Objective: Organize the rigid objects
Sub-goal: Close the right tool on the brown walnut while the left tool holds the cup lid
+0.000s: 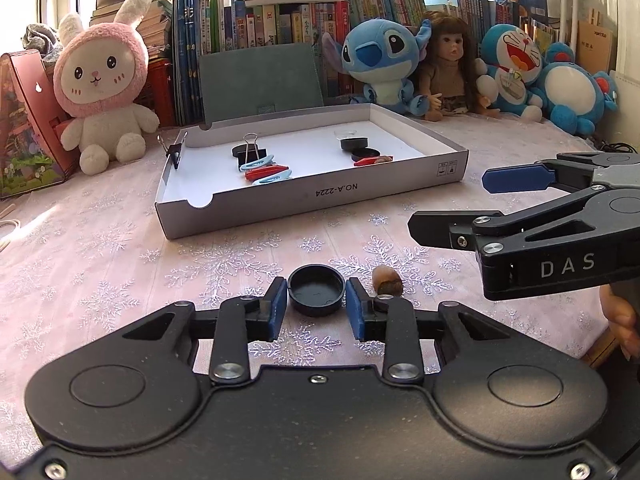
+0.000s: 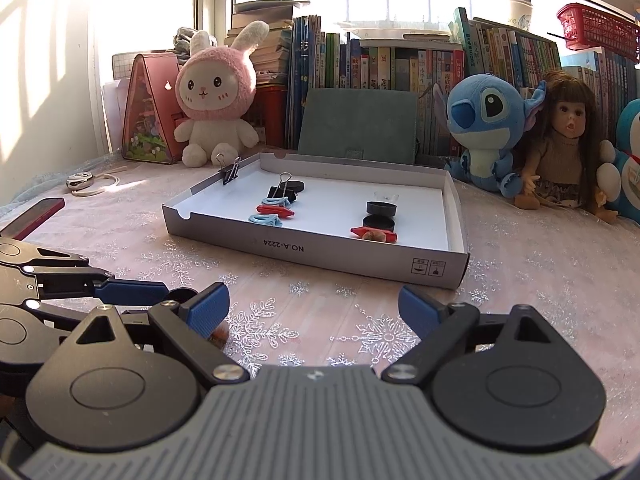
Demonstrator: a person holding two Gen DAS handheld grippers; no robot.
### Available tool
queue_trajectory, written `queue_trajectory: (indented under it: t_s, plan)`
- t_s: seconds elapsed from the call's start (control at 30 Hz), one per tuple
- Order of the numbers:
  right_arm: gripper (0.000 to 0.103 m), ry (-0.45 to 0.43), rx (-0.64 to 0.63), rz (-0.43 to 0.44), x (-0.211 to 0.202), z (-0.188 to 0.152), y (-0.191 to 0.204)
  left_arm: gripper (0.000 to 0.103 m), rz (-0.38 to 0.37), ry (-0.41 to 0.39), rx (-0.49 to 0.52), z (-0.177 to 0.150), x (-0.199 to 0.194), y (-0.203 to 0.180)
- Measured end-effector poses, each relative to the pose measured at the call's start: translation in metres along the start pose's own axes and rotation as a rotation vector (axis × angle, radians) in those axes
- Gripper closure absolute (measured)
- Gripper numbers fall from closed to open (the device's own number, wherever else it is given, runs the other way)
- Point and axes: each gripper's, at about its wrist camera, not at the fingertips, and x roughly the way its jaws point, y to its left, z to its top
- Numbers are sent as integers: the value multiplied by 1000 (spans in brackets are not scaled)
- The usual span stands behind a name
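Note:
A black round cap (image 1: 317,289) lies on the tablecloth between the blue pads of my left gripper (image 1: 317,306); the pads stand beside its rim with small gaps. A small brown stone (image 1: 387,281) lies just right of it and shows behind my right gripper's left pad (image 2: 221,334). My right gripper (image 2: 314,308) is open and empty, low over the cloth; it also shows at the right in the left wrist view (image 1: 452,204). The white shallow box (image 1: 448,166) (image 2: 460,264) holds binder clips, blue and red clips and black caps.
Plush toys and a doll (image 2: 560,148) line the back before rows of books. A red phone (image 2: 34,218) and a small round metal thing with a cord (image 2: 82,182) lie at the left. A binder clip (image 2: 229,172) is clamped on the box's left wall.

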Motion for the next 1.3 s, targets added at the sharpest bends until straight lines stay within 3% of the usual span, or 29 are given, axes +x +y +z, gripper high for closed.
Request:
queue_trajectory:
  t_s: [0.47, 0.63, 0.9, 0.97, 1.07, 1.3]
  plan:
    - [8, 36, -57, 53, 8, -12, 18, 72, 76, 12, -66, -2, 1, 22]
    - [12, 41, -93, 78, 11, -14, 30, 66, 103, 10, -81, -4, 1, 28]
    - [33, 56, -116, 102, 17, -19, 46, 64, 120, 5, -92, -6, 2, 31]
    - [49, 58, -112, 94, 18, -21, 48, 63, 121, 3, -94, -6, 1, 30]
    - [62, 47, -100, 66, 17, -22, 50, 62, 123, 0, -95, -7, 2, 30]
    - [73, 37, -40, -4, 17, -22, 44, 60, 132, -8, -106, -9, 2, 29]
